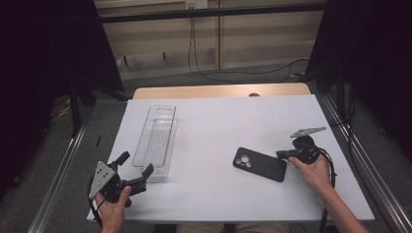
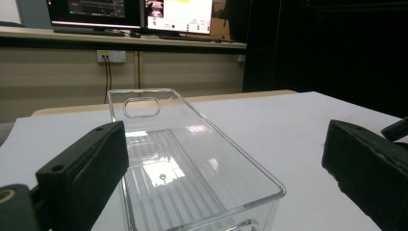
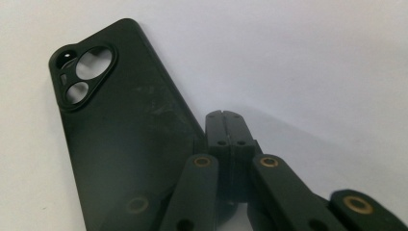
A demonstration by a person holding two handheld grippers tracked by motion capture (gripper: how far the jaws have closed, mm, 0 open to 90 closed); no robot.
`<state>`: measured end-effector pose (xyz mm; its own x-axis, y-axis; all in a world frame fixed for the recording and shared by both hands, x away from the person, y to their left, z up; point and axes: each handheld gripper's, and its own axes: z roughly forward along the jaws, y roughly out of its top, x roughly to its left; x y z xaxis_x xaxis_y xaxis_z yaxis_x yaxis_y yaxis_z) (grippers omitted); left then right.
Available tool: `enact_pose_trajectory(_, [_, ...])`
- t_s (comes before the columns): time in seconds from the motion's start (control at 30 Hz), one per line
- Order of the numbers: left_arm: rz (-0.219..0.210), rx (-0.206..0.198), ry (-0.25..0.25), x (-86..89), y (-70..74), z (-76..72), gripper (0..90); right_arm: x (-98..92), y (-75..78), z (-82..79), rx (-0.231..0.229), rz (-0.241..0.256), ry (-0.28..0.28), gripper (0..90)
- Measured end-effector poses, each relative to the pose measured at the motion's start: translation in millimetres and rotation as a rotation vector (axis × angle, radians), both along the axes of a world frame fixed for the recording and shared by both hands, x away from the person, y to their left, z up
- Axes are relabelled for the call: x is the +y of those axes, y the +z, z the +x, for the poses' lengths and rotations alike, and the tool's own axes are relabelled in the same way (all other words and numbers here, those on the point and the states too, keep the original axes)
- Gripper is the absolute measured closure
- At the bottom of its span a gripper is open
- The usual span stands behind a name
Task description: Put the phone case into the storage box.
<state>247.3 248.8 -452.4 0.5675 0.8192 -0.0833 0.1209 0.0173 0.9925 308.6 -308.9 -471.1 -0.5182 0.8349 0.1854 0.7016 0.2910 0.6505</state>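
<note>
One white table bears phone case; dark curtains flank.

One clear tray, one black phone case, two monitors.

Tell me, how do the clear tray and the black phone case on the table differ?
The clear tray is see-through plastic with raised walls; the phone case is black, opaque and flat. The tray is long and narrow and runs away from the person, while the case is shorter and lies slanted. The open left gripper is at the tray's near end; the shut right gripper is at the case's edge. Both rest on the white table.
</note>
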Motion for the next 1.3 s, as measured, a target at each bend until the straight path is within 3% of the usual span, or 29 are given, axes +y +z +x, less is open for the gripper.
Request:
enact_pose_trajectory(0.57, [-0.001,0.009,0.0,0.8,-0.2,-0.6,2.4,-1.6,-3.8,-13.6,0.011,0.043,0.008,90.0])
enact_pose_trajectory(0.8, [0.0,0.01,-0.005,0.8,-0.3,0.2,2.4,-1.4,-2.3,-14.0,-0.034,0.068,0.013,90.0])
enact_pose_trajectory(0.83, [0.0,0.009,-0.006,0.5,-0.4,0.1,2.4,-1.5,0.0,-15.0,-0.067,0.076,0.02,88.0])
enact_pose_trajectory(0.97, [0.001,0.009,-0.006,0.5,-0.1,-0.2,2.4,-2.8,1.8,-16.4,-0.094,0.092,0.025,78.7])
enact_pose_trajectory(1.03, [-0.006,0.01,-0.001,1.2,-0.2,-0.1,2.4,-4.3,4.8,-17.8,-0.137,0.107,0.032,68.2])
enact_pose_trajectory(1.17, [-0.005,0.01,0.0,1.7,-0.1,-0.1,2.4,-4.6,6.9,-19.0,-0.158,0.111,0.029,59.7])
enact_pose_trajectory(1.27, [-0.004,0.011,-0.007,1.9,-0.1,-0.1,2.4,-4.6,6.7,-18.7,-0.182,0.103,0.004,40.4])
enact_pose_trajectory(1.3, [-0.004,0.011,-0.007,1.9,-0.1,-0.1,2.4,-5.0,6.9,-18.6,-0.184,0.109,0.001,37.6])
